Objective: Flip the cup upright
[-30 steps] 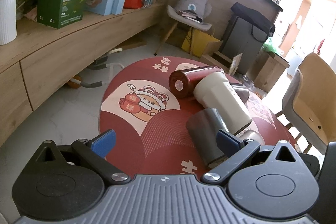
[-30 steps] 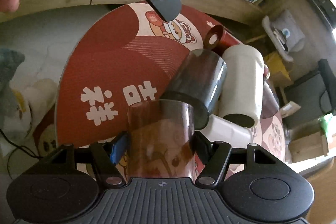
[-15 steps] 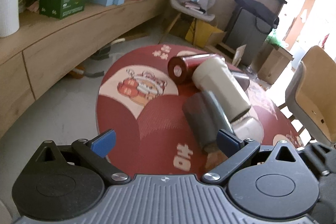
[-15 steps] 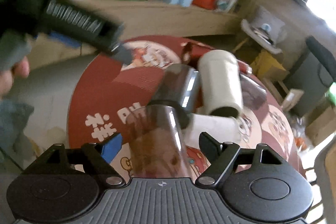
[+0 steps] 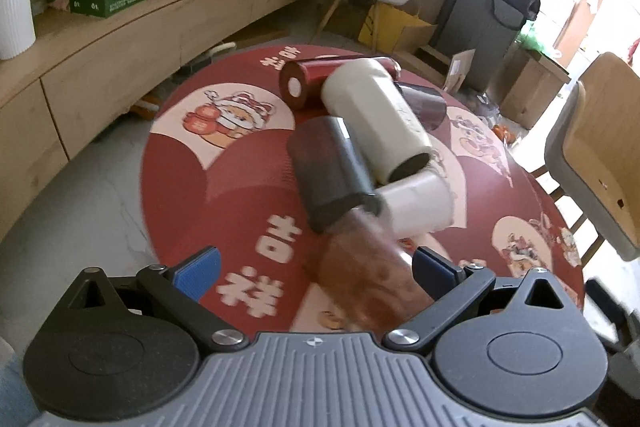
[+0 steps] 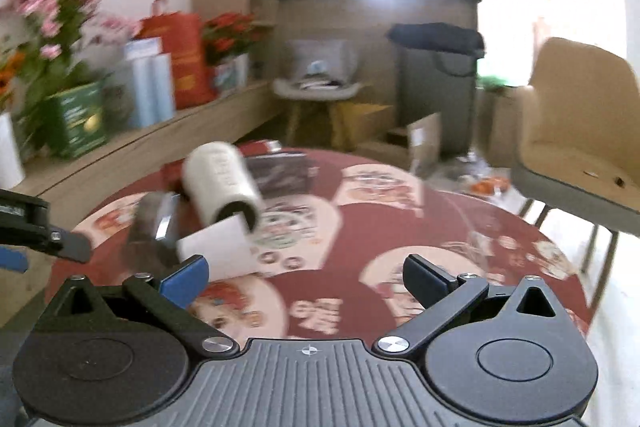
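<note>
A: Located: translucent brown cup (image 5: 362, 283), blurred, between the blue pads of the left tool (image 5: 316, 265), nearer the right-hand pad; whether upright or tilted, not legible through the blur; contact with either pad not confirmed.

B: Noted; heap behind it?

A: Dark grey cup (image 5: 332, 171) on its side, long axis running away from the left tool, its near end just above the brown cup; white cup (image 5: 378, 119) and second white cup (image 5: 416, 203) lying beside it; dark red cup (image 5: 308, 83) further back; all on the round red table (image 5: 224, 187).

B: Tools?

A: Left tool spread wide, clamped on nothing visible; right tool (image 6: 306, 277) likewise spread wide, empty, nothing between the pads but table; brown cup not found in the right view.

B: Nearer hand?

A: Judged the left; next lying cup, the dark grey, straight ahead of it, calling for a grip across the long axis.
</note>
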